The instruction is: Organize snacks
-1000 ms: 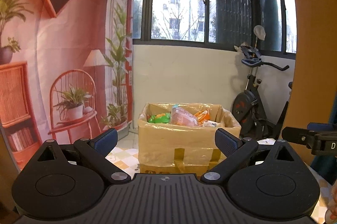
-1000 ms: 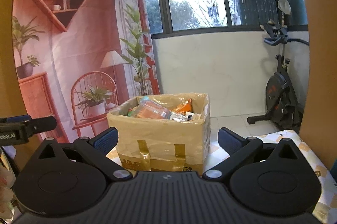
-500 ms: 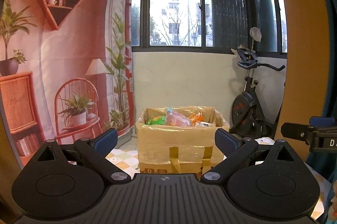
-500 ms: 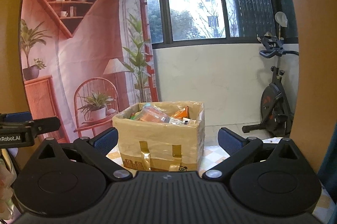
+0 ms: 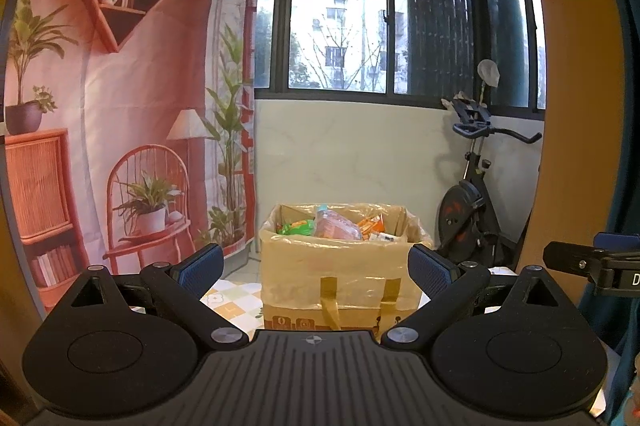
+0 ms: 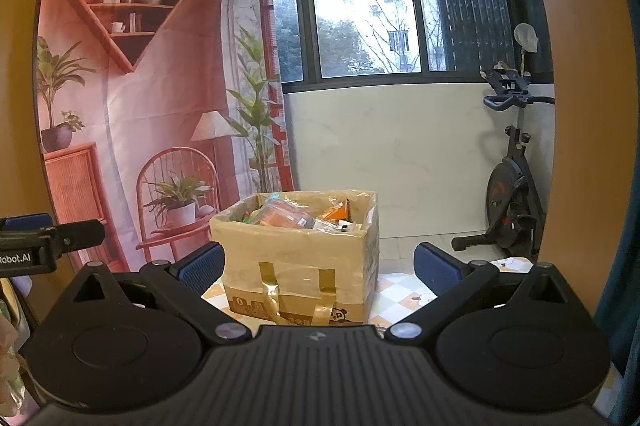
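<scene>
Left gripper (image 5: 316,266): hovering with fingers spread apart, gripping nothing.
Right gripper (image 6: 318,264): hovering likewise, fingers wide, empty.
Snack packets (image 5: 338,226): lying heaped inside the cardboard box (image 5: 340,278).
Box: sitting on the checkered tablecloth (image 5: 228,302).

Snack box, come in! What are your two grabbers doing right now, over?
Left gripper open, empty. Right gripper open, empty. Cardboard box ahead on the table, full of snack packets, untouched. Nothing between grippers and box.
</scene>
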### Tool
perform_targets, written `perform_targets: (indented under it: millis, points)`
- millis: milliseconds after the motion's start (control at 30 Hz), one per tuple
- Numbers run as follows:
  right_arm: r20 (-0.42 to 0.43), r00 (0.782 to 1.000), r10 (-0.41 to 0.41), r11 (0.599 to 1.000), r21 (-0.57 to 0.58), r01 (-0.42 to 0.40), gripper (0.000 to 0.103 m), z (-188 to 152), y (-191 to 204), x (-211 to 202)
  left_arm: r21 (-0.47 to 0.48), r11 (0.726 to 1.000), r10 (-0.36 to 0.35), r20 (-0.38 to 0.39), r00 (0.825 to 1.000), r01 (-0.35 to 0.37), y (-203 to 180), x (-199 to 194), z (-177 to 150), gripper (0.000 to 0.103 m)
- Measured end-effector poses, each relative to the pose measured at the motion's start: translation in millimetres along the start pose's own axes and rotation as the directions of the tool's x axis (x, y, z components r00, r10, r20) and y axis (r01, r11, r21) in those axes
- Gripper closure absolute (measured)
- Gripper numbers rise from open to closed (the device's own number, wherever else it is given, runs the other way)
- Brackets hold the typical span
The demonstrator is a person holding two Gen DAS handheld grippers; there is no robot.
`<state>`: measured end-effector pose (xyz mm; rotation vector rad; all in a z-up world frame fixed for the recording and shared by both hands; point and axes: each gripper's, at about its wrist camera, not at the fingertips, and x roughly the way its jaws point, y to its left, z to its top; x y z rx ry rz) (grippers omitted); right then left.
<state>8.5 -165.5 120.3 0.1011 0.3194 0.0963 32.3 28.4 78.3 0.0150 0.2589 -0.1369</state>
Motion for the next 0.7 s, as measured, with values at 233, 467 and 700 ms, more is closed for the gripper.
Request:
perform_targets:
  millis: [233,467,700]
  points:
    - [0.002,1.000,-0.004,1.000,0.000,0.004,0.000,-1.7,-0.6,-3.9,-0.009,1.000,0.002,-0.006,1.000,-0.002,0.5,-2.2,-1.4,0.003]
    - [-0.004,1.000,-0.002,1.000,-0.014,0.002,0.000,0.0,1.2,-2.3,-0.016,1.000,0.015,-0.011,1.000,-0.016,1.4,-3.2,-3.2,0.003]
    - [-0.011,1.000,-0.004,1.000,-0.011,0.004,0.000,-2.4,1.0,-1.8,-0.015,1.000,0.020,-0.015,1.000,-0.020,-2.0,-3.9,-3.1,0.003]
